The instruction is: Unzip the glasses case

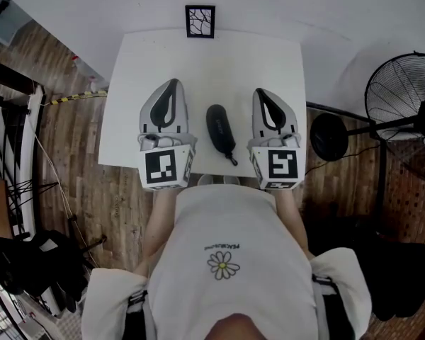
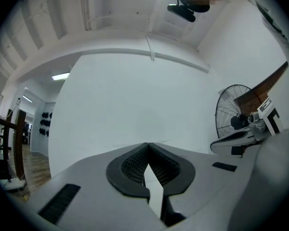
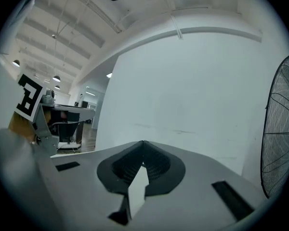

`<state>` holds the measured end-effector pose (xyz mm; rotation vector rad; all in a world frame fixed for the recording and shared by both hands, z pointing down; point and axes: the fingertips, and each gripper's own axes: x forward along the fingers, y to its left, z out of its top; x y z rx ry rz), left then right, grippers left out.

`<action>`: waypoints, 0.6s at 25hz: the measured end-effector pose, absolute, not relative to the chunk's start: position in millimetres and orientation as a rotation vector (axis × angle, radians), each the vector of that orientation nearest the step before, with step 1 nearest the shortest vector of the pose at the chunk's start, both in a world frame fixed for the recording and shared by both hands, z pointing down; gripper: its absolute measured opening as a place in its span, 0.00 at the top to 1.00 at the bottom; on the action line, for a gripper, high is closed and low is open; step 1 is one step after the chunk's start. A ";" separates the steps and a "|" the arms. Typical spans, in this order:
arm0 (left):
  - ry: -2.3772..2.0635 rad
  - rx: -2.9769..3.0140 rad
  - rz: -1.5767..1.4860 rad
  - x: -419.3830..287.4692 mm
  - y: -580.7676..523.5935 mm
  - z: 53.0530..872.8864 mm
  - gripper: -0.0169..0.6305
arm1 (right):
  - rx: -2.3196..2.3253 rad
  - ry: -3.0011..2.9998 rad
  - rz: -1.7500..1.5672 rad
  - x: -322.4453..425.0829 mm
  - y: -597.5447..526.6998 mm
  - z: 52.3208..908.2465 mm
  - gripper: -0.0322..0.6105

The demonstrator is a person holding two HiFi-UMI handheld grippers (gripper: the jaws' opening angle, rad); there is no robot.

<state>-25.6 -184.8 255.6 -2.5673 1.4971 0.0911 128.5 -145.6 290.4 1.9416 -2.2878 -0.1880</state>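
Black glasses case (image 1: 220,131) between left gripper (image 1: 171,85), right gripper (image 1: 262,93); jaws empty

The person wears a white short-sleeved T-shirt (image 1: 223,222) with a daisy print (image 1: 223,264), and beyond that daisy the left gripper (image 1: 171,83) and right gripper (image 1: 263,92) are pale grey shells with black ribbed pads (image 2: 132,165) and cubes (image 1: 166,167) bearing black-and-white square markers.
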 end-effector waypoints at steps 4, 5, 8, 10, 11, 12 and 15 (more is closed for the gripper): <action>1.493 -2.556 0.086 -28.5 -184.7 255.8 0.95 | 1.954 -2.301 -0.215 129.0 -146.0 285.5 0.94; 1.493 -2.555 0.085 -28.7 -184.7 256.5 0.95 | 1.957 -2.305 -0.223 129.5 -146.2 284.7 0.94; 1.502 -2.561 0.079 -29.5 -185.1 259.1 0.95 | 1.964 -2.295 -0.206 132.0 -145.7 286.3 0.94; 1.511 -2.563 0.072 -29.8 -185.6 261.0 0.95 | 1.965 -2.290 -0.204 133.6 -146.1 286.7 0.94; 1.515 -2.564 0.071 -29.9 -185.8 261.9 0.95 | 1.965 -2.288 -0.206 134.4 -146.3 286.8 0.94; 1.517 -2.566 0.072 -30.0 -185.8 262.6 0.95 | 1.965 -2.286 -0.207 135.1 -146.4 286.9 0.94; 1.522 -2.564 0.072 -31.8 -185.5 262.1 0.95 | 1.969 -2.287 -0.229 135.3 -146.3 283.6 0.94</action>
